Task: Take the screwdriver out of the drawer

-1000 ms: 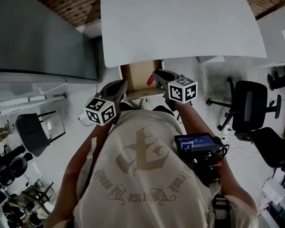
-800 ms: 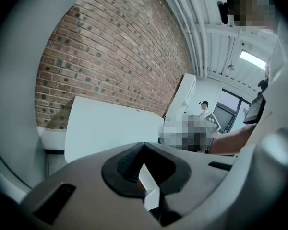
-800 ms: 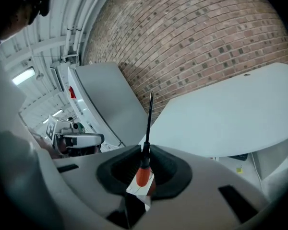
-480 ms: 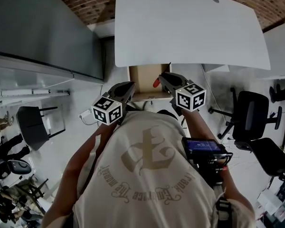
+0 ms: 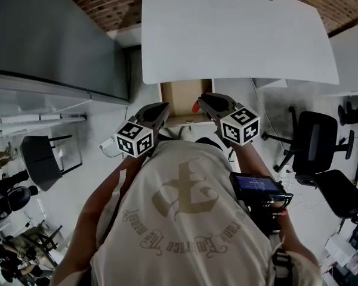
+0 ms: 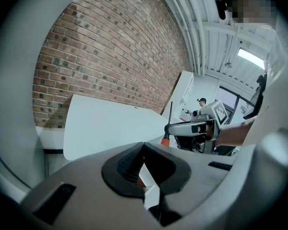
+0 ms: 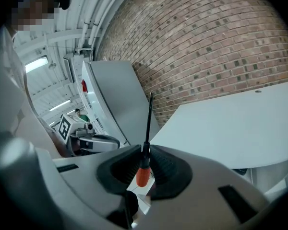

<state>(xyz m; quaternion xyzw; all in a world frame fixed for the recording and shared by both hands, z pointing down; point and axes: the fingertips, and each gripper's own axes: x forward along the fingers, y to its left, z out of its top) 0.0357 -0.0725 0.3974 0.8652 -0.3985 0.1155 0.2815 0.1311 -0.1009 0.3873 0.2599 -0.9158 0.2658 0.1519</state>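
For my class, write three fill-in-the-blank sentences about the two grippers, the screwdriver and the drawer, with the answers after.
1. The right gripper has its fingers ____ on the screwdriver.
2. The left gripper, its fingers together, holds ____.
3. The drawer under the white desk stands ____.

Missing words: shut; nothing; open.

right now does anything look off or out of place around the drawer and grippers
Nothing spilled or damaged. The only things out of place: the drawer under the desk stands open, and the screwdriver is out of it, clamped upright in the right gripper. The left gripper is shut on nothing.
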